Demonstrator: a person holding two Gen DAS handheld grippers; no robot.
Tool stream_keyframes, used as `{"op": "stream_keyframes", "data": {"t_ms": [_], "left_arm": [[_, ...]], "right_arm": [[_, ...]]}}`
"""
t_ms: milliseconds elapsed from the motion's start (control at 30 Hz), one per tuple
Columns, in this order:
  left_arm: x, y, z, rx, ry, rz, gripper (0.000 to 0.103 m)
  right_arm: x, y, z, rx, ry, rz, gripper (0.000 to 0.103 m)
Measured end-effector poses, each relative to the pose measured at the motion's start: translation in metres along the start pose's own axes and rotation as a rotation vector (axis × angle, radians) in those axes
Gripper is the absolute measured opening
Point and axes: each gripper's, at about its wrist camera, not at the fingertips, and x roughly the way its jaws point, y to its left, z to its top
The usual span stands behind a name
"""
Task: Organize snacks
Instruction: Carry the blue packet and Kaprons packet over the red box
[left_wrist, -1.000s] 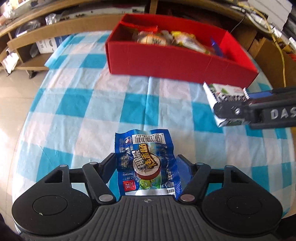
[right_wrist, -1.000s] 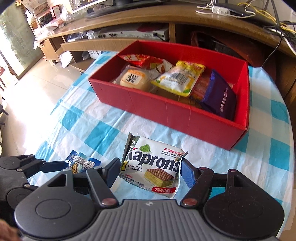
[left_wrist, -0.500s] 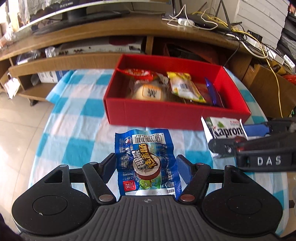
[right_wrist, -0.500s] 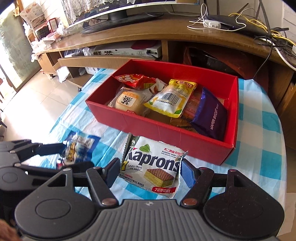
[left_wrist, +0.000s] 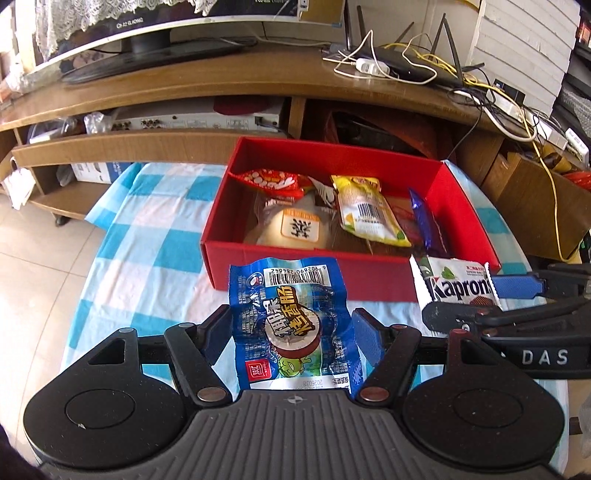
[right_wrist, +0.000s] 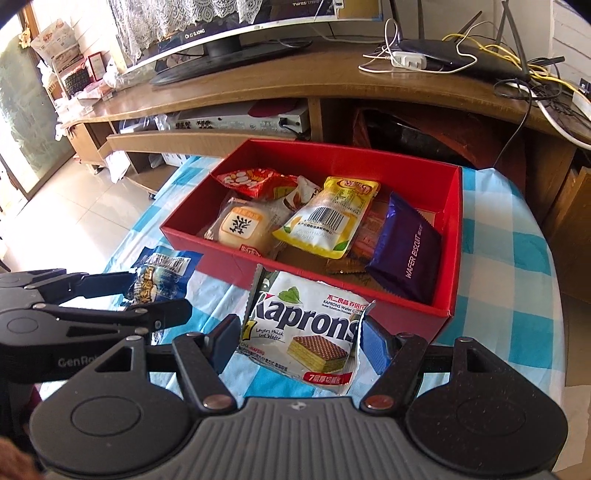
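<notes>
My left gripper (left_wrist: 291, 332) is shut on a blue snack packet (left_wrist: 291, 325), held above the checked tablecloth just in front of the red box (left_wrist: 332, 275). My right gripper (right_wrist: 301, 336) is shut on a white Kaprons wafer packet (right_wrist: 310, 328), also held short of the red box (right_wrist: 448, 236). In the left wrist view the right gripper (left_wrist: 491, 295) and the wafer packet (left_wrist: 454, 284) show at the right. In the right wrist view the left gripper (right_wrist: 147, 291) and the blue packet (right_wrist: 159, 280) show at the left. The box holds several snack packets.
The box stands on a table with a blue-and-white checked cloth (left_wrist: 147, 229). Behind it runs a wooden TV stand (left_wrist: 221, 85) with a monitor, a router and cables. Inside the box a purple wafer packet (right_wrist: 406, 251) lies at the right and a yellow packet (right_wrist: 328, 221) in the middle.
Both grippers have risen with their packets and tilted up. The red box has slid lower in both views, and more of its inside and the TV stand now shows.
</notes>
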Motion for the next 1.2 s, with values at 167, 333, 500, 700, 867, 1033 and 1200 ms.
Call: {"op": "stream_keyframes", "data": {"t_ms": [167, 333, 500, 700, 867, 1033, 1200], "left_arm": [[0.0, -0.001, 0.007, 0.001, -0.014, -0.006, 0.075], [0.0, -0.004, 0.016, 0.006, -0.037, -0.014, 0.075], [0.0, -0.008, 0.028, 0.017, -0.065, -0.012, 0.075], [0.002, -0.012, 0.045, 0.026, -0.102, -0.016, 0.075], [0.008, -0.017, 0.056, 0.037, -0.124, -0.01, 0.075], [0.015, -0.018, 0.067, 0.037, -0.131, -0.004, 0.075], [0.021, -0.018, 0.079, 0.044, -0.142, 0.001, 0.075]], "right_arm": [[-0.003, -0.001, 0.003, 0.006, -0.014, 0.004, 0.076], [-0.007, -0.003, 0.01, 0.022, -0.037, 0.003, 0.076], [-0.012, -0.007, 0.022, 0.039, -0.068, -0.006, 0.076], [-0.016, -0.015, 0.04, 0.063, -0.116, -0.025, 0.076], [-0.016, -0.021, 0.054, 0.085, -0.145, -0.04, 0.076], [-0.01, -0.025, 0.066, 0.092, -0.155, -0.057, 0.076], [-0.003, -0.032, 0.076, 0.105, -0.157, -0.062, 0.076]]}}
